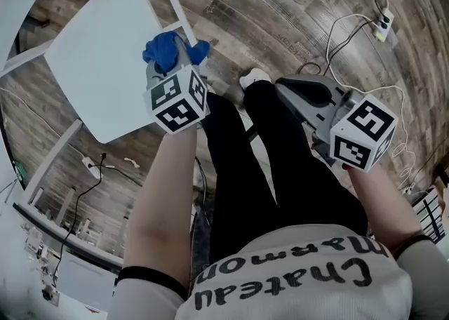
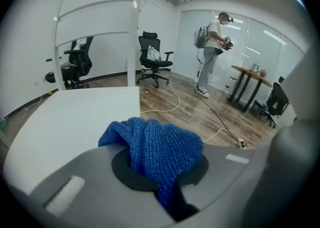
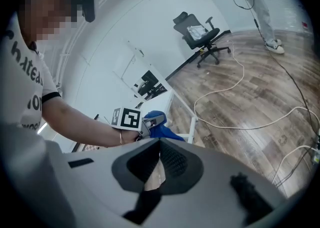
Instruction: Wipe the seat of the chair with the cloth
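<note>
Left claw (image 2: 159, 174) pinches the blue cloth (image 2: 152, 147), which bunches up out of its tips. The white chair seat (image 1: 98, 59) lies just ahead and to the left of that claw. The cloth is over the seat's near corner; contact not clear. Right claw (image 3: 159, 164) is pressed together with nothing in it, well to the right of the left claw, above the person's black trouser legs (image 1: 280, 164) and the wood floor (image 1: 295, 17).

The head view is looking steeply down; both gripper views are looking roughly level along their jaws, close up, all three sharing the crumpled blue cloth (image 1: 163, 49).
</note>
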`<state>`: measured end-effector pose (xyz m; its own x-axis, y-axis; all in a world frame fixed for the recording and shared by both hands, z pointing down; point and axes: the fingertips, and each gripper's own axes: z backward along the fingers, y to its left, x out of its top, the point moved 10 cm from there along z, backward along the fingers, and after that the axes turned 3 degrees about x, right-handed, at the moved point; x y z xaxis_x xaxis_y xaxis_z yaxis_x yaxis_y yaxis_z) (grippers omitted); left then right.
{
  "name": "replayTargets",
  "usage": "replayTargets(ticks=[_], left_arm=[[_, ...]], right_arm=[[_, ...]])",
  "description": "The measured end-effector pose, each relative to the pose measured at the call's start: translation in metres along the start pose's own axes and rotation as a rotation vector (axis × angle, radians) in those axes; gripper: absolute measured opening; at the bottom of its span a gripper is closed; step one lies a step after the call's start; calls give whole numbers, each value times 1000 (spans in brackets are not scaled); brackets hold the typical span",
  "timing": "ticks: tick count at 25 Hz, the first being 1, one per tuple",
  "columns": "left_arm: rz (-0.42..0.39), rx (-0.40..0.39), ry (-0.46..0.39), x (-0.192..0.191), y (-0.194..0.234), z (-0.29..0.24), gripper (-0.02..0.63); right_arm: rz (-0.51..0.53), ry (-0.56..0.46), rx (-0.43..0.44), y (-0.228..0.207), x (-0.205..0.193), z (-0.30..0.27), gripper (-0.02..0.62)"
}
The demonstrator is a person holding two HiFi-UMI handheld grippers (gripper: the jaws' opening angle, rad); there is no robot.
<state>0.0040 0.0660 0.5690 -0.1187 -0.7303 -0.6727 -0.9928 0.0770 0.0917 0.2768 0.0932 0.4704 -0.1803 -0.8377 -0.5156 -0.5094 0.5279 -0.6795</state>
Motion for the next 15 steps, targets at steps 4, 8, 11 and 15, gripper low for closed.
replayTargets(ticks=[4, 8, 11, 15], left_arm=[[-3, -197, -34, 9, -40, 11, 34], [52, -309, -193, 30, -61, 53, 34], [49, -343, -283, 43, -52, 91, 34], [75, -298, -365, 51, 3, 148, 35]], right_arm=[[11, 2, -10, 3, 3, 2, 14], [36, 28, 1, 16, 7, -6, 14], [62, 40, 22, 29, 16, -19, 14], [100, 64, 67, 57, 26, -51, 14]])
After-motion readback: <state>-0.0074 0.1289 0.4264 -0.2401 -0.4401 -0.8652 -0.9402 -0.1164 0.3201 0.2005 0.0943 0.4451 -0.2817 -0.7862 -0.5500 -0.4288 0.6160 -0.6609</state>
